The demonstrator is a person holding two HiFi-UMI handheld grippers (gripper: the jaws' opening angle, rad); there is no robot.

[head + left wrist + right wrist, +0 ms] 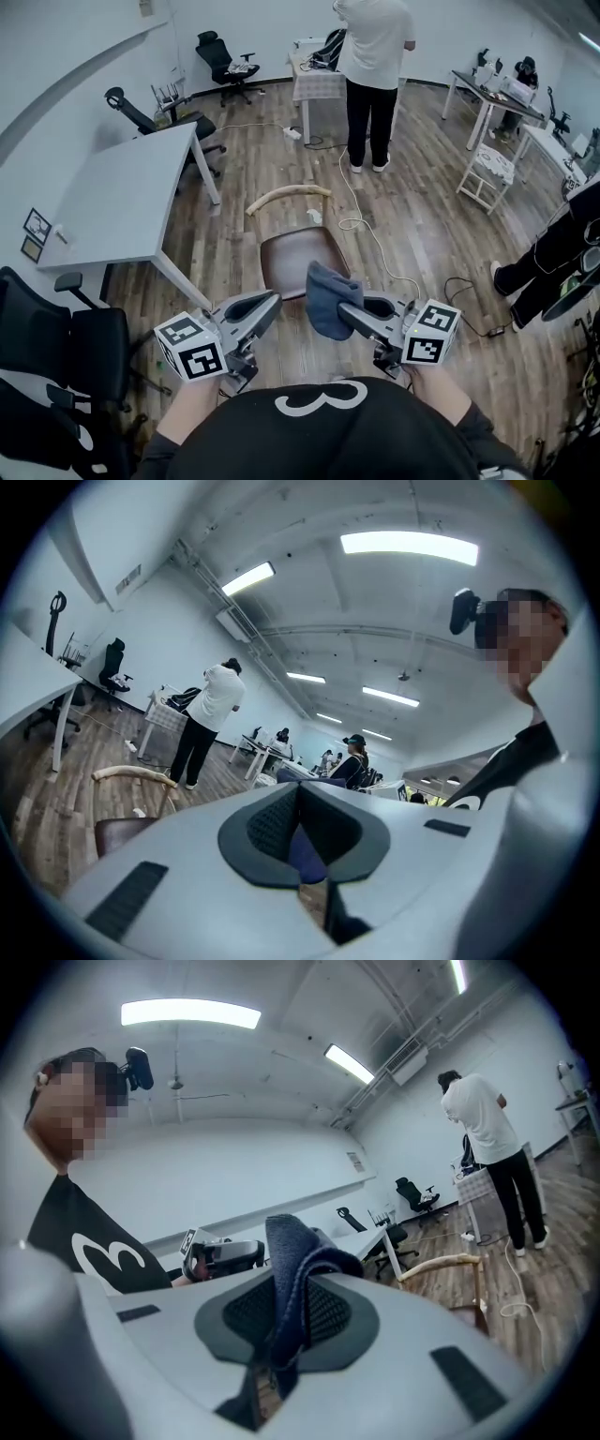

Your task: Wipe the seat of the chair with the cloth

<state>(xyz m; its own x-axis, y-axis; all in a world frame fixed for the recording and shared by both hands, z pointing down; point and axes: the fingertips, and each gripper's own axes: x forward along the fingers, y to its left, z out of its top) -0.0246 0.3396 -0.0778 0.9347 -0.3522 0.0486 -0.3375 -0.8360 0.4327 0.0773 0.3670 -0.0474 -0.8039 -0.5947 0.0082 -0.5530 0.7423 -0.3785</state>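
Head view: one chair (298,262) mid-frame, one cloth (328,298) over its seat's near edge, table (112,206) left, person (373,56) standing top | left gripper view: left gripper (298,789) jaws pressed together, empty | right gripper view: right gripper (289,1283) clamps the cloth.

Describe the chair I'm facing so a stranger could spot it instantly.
Find the big pale grey rectangular table at the left. Off its near right corner, beyond the dark blue cloth in the right tool, stands a small chair with a dark brown seat and curved pale wooden backrest. The rest are black swivel chairs or a white-framed chair.
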